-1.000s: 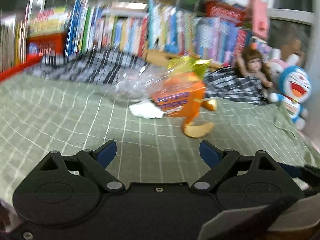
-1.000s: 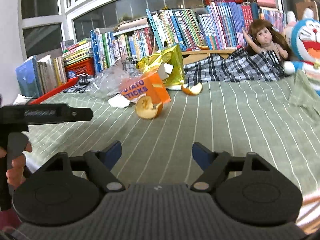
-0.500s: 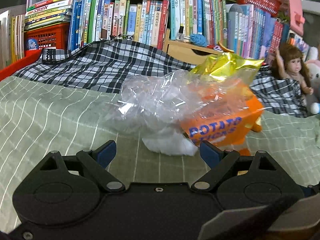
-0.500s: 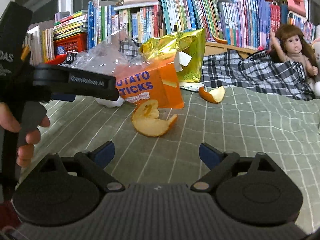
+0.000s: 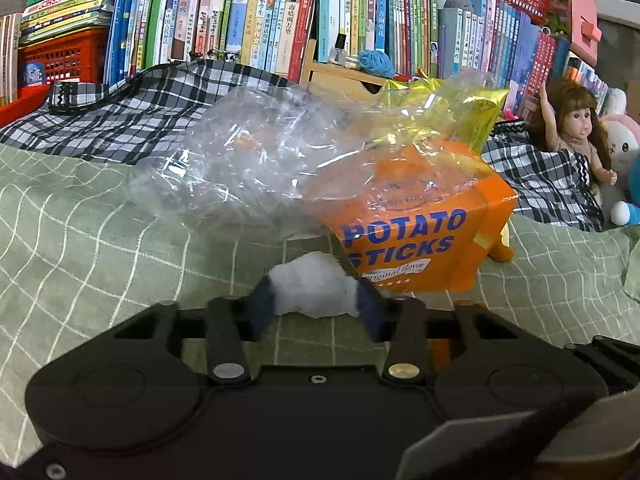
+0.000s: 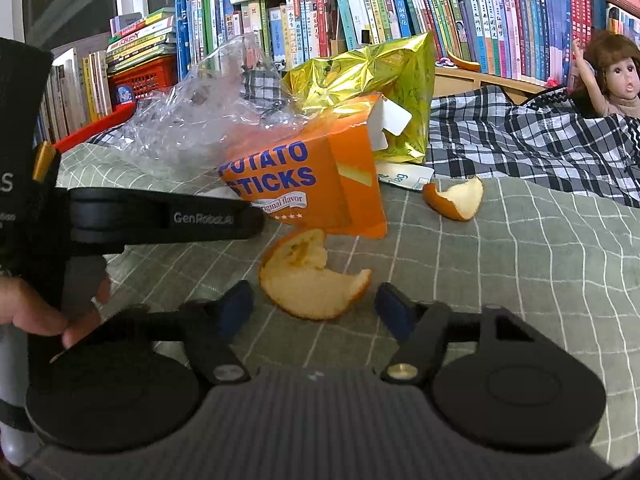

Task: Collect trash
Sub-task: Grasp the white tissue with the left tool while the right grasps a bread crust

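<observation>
A white tissue wad lies on the green checked cover, just in front of an orange Potato Sticks box. My left gripper is closing, and its blue pads touch the wad on both sides. In the right wrist view a large orange peel lies between the tips of my right gripper. Those jaws are closing too, with gaps left beside the peel. A clear plastic bag drapes over the box. A gold foil bag stands behind it, and a second peel lies further right.
Rows of books and a red basket line the back. A plaid cloth, a doll and plush toys sit at the right. A hand holds the left gripper's body at the left.
Both grippers have come forward to the trash pile. The left jaws have narrowed from wide apart onto the tissue wad. The right jaws have narrowed around the large peel.
</observation>
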Demonstrator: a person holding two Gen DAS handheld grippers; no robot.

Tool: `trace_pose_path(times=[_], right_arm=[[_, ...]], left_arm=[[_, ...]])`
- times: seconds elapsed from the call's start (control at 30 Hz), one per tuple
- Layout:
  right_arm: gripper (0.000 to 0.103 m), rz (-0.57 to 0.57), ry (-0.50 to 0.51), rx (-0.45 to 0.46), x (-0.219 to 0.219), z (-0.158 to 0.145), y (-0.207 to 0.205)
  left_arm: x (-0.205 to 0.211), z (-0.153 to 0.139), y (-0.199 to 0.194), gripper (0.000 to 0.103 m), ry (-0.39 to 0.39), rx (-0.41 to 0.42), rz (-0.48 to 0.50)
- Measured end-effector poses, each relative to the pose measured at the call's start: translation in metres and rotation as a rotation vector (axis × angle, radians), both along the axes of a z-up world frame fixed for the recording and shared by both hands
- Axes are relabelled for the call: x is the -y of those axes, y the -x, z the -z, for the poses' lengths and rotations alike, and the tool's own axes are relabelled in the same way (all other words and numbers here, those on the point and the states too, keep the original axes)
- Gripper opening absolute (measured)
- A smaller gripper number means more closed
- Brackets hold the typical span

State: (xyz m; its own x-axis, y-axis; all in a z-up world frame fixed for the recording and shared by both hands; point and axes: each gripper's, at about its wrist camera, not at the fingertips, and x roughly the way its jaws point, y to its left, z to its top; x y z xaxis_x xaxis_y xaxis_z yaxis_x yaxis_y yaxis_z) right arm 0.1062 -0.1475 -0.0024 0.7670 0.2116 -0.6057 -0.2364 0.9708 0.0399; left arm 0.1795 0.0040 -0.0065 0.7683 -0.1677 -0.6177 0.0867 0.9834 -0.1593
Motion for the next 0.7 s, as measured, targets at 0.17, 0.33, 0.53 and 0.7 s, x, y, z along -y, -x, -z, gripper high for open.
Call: trace_pose_path(times=[0.17, 0.33, 0.53, 0.7], right_arm=[[0.047, 0.005, -0.037, 0.018, 0.006, -0.003, 0.007], [0.044, 0.005, -0.049, 0.032, 0.012, -0.005, 0.017], [0.043, 0.011, -0.055, 0.041, 0.018, -0.009, 0.031], [0.043, 0.016, -0.054, 0.045, 0.021, -0.014, 0.046]], left_arm=[[-0.005, -0.006, 0.008, 0.030, 0.018, -0.005, -0.011], [-0.005, -0.013, 0.027, 0.029, 0.006, 0.013, -0.001], [-0.002, -0.023, 0.052, 0.029, 0.001, 0.030, 0.025], [0.003, -0.031, 0.076, 0.029, -0.011, 0.041, 0.048]])
